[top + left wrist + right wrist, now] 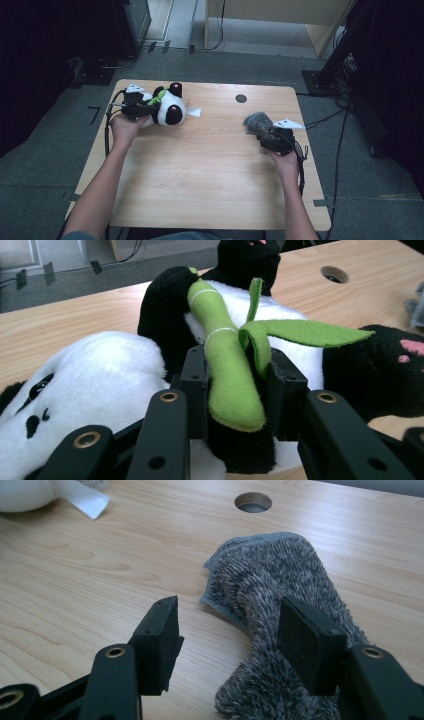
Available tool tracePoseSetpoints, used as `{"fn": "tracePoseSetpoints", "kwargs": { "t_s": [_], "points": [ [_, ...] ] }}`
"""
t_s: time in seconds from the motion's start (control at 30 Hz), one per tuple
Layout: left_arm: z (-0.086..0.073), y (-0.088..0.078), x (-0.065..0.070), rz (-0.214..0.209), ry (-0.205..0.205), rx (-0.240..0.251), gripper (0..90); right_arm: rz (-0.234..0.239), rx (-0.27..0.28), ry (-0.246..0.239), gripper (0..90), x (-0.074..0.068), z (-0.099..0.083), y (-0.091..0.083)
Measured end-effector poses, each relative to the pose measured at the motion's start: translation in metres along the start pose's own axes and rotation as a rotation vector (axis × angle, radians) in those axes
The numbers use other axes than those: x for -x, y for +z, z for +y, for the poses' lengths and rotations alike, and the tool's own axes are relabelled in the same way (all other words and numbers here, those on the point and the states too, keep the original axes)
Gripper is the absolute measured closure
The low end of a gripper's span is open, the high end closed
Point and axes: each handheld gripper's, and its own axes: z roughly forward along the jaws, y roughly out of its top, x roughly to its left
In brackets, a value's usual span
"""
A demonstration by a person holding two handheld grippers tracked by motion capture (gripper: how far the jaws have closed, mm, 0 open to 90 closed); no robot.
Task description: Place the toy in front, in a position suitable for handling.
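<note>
Two grippers are worked over a pale wooden surface (210, 165). At the far left corner a toy panda (167, 111) is laid on its side, black limbs toward the middle, a white tag beside it. The left gripper (145, 108) is clamped on the green felt bamboo stalk (227, 385) sewn to the panda's front; in the left gripper view the stalk is seen squeezed between both black pads, with a green leaf (305, 332) sticking out sideways above the right-hand pad.

Toward the right edge a grey fluffy cloth (280, 605) is seen, bunched and partly folded, just short of the round cable hole (241, 98). The right gripper (257, 127) is held over the cloth's near end with jaws parted: one pad is seen against the pile, the other well clear of it above bare wood. Nothing is gripped there.
</note>
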Motion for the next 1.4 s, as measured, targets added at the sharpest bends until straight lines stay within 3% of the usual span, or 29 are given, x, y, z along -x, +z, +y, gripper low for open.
{"fn": "tracePoseSetpoints", "kwargs": {
  "t_s": [0.33, 0.43, 0.6, 0.67, 0.73, 1.0, 1.1, 1.4],
  "points": [
    [0.003, -0.013, 0.025, -0.065, -0.016, 0.015, 67.3, -0.01, 0.003, 0.005, 42.6, 0.003, 0.002, -0.002],
    [0.003, -0.017, 0.035, -0.076, -0.003, 0.009, 67.3, -0.026, 0.009, -0.005, 42.5, 0.004, 0.003, -0.002],
    [0.0, -0.024, 0.05, -0.101, 0.01, 0.01, 67.8, -0.017, 0.022, 0.023, 44.8, 0.007, 0.006, -0.001],
    [-0.001, -0.026, 0.056, -0.109, 0.015, 0.008, 67.8, -0.033, 0.015, 0.004, 46.3, 0.008, 0.007, 0.001],
    [-0.004, -0.03, 0.067, -0.128, 0.014, 0.006, 67.8, -0.024, 0.013, -0.004, 46.6, 0.009, 0.008, 0.003],
    [-0.012, -0.036, 0.089, -0.196, -0.006, -0.017, 67.8, 0.001, 0.005, 0.037, 48.1, 0.016, 0.009, 0.015],
    [-0.015, -0.037, 0.099, -0.2, 0.005, -0.017, 67.8, -0.017, -0.033, 0.011, 48.0, 0.017, 0.007, 0.019],
    [-0.024, -0.041, 0.124, -0.204, 0.041, -0.024, 67.8, -0.047, -0.032, 0.01, 51.6, 0.022, 0.009, 0.023]
  ]
}}
